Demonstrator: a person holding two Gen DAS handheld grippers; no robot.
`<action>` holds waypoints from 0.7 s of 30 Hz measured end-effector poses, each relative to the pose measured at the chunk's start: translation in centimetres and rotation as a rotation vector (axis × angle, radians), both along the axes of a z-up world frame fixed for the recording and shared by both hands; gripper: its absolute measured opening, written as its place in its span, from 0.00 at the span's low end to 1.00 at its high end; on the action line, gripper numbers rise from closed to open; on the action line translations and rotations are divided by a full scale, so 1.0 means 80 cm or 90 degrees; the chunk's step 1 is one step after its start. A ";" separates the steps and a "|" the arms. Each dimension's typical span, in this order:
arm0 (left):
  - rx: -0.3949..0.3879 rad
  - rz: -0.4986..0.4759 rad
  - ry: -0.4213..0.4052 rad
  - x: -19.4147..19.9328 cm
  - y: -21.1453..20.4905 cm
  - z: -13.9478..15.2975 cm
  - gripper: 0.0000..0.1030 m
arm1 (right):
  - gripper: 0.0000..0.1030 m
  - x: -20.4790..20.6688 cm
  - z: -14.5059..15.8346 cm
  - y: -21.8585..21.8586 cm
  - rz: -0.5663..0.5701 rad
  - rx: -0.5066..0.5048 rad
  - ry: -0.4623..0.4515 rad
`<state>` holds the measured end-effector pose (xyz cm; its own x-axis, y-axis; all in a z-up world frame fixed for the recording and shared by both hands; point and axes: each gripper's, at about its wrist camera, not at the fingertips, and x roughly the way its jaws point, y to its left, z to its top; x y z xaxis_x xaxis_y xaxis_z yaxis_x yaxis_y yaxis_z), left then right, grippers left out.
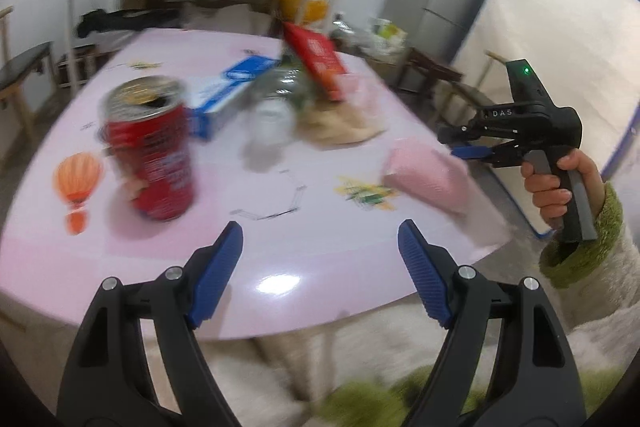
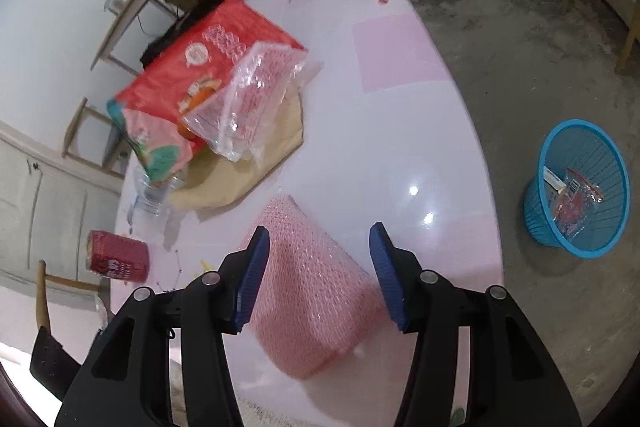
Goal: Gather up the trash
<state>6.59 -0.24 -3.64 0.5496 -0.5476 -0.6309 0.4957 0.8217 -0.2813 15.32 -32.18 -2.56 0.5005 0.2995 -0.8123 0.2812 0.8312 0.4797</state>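
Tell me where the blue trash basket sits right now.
The blue basket appears only in the right wrist view, at the right, standing on the concrete floor beside the pink table, with some wrappers already inside.

Can [image 1: 150, 147] left on table [image 1: 280, 267]; bubble wrap [image 2: 312, 291] right; basket [image 2: 580, 187] on floor.

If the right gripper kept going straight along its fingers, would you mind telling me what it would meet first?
Most likely the pink bubble wrap: it lies on the table directly between the open right gripper fingers, though the remaining gap is hard to judge.
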 end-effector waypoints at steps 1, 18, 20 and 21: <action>-0.007 -0.011 0.003 0.002 -0.010 0.001 0.73 | 0.50 -0.004 0.003 -0.004 -0.004 -0.005 -0.007; -0.143 -0.080 0.184 0.055 -0.065 -0.040 0.59 | 0.50 -0.003 -0.032 0.055 0.144 0.128 0.026; -0.139 -0.077 0.184 0.057 -0.066 -0.041 0.59 | 0.50 -0.002 -0.033 0.048 0.121 0.115 0.025; -0.133 -0.075 0.178 0.058 -0.069 -0.040 0.59 | 0.50 -0.002 -0.034 0.043 0.113 0.121 0.024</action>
<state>11.23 -5.75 -6.84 0.2969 -0.7300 -0.6156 0.4636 0.6738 -0.5753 15.18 -28.74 -5.26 0.3963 0.5288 -0.7506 0.1596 0.7654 0.6234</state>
